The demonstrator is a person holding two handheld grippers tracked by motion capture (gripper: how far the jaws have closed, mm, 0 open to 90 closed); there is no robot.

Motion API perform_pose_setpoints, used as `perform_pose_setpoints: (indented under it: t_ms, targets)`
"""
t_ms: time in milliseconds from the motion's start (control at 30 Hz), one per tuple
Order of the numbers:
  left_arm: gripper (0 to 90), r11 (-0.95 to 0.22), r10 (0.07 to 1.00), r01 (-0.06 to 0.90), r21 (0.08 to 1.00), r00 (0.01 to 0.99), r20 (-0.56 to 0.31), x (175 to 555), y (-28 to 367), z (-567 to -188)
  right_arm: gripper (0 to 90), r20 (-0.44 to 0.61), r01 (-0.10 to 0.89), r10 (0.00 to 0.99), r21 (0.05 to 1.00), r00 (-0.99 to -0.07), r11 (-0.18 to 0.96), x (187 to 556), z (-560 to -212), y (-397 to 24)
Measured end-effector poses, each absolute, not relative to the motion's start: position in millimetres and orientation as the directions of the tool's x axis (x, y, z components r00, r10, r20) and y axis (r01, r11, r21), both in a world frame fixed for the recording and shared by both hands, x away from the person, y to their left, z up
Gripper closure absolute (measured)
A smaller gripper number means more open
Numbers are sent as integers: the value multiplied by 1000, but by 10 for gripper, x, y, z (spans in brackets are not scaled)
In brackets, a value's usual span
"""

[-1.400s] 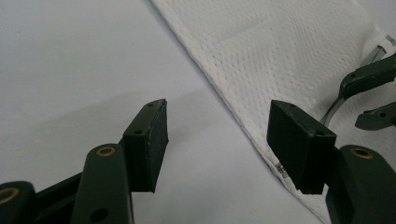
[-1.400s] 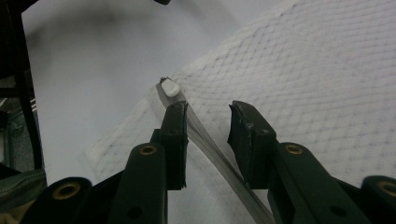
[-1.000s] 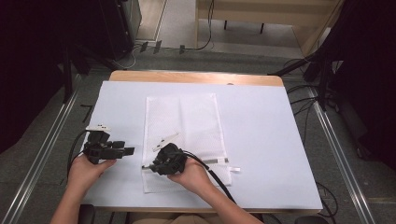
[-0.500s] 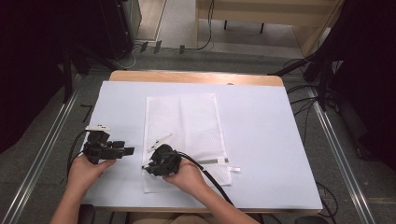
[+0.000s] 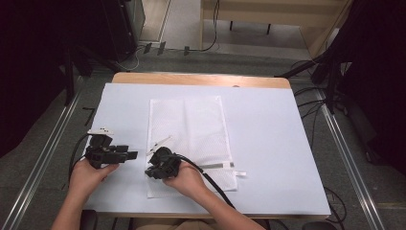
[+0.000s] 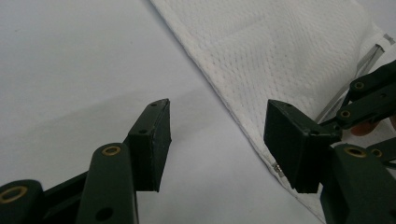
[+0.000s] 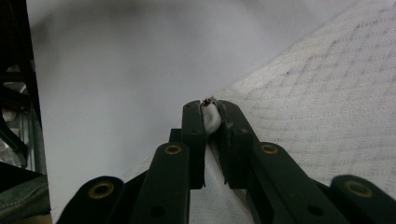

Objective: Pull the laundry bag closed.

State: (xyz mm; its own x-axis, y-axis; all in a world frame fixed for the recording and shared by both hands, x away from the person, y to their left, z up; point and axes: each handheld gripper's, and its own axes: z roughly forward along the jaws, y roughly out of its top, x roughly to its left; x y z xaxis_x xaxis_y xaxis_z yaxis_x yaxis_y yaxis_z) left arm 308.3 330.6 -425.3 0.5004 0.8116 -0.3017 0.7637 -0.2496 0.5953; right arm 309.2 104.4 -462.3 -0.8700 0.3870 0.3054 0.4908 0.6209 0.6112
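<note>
A white mesh bag [image 5: 191, 124] lies flat in the middle of the table. My right gripper [image 5: 149, 170] is low at the bag's near left edge. In the right gripper view its jaws have just been closing, and the right gripper [image 7: 211, 112] is shut on a bunched bit of the bag's hem, with the mesh bag [image 7: 327, 93] spreading to the right. My left gripper [image 5: 133, 155] rests left of the bag, pointing at it. In the left gripper view the left gripper [image 6: 217, 140] is open over bare cover, nothing between the jaws, which closed slightly. The bag's edge [image 6: 280, 51] runs past its right jaw.
A white cover [image 5: 273, 124] spreads over the wooden table [image 5: 201, 79]. Thin white strips [image 5: 225, 166] lie at the bag's near right. Metal rails [image 5: 344, 163] and cables flank the table on the floor.
My right gripper has shifted a little left to the bag's near left edge and its jaws have closed on the hem. The left hand has stayed put.
</note>
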Motion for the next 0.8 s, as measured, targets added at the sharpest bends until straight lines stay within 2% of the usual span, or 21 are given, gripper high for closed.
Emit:
perform_pose_setpoints:
  t_ms: [233,800]
  targets:
    - [449,-264,799,764,588,515,-311,3038,3288,-4252,879,300,469,361,614,-883,635,3118,-4609,1032]
    - [469,-328,749,748,577,578,-324,2959,3193,-4272,880,281,452,358,645,-890,616,3219,-4457,967]
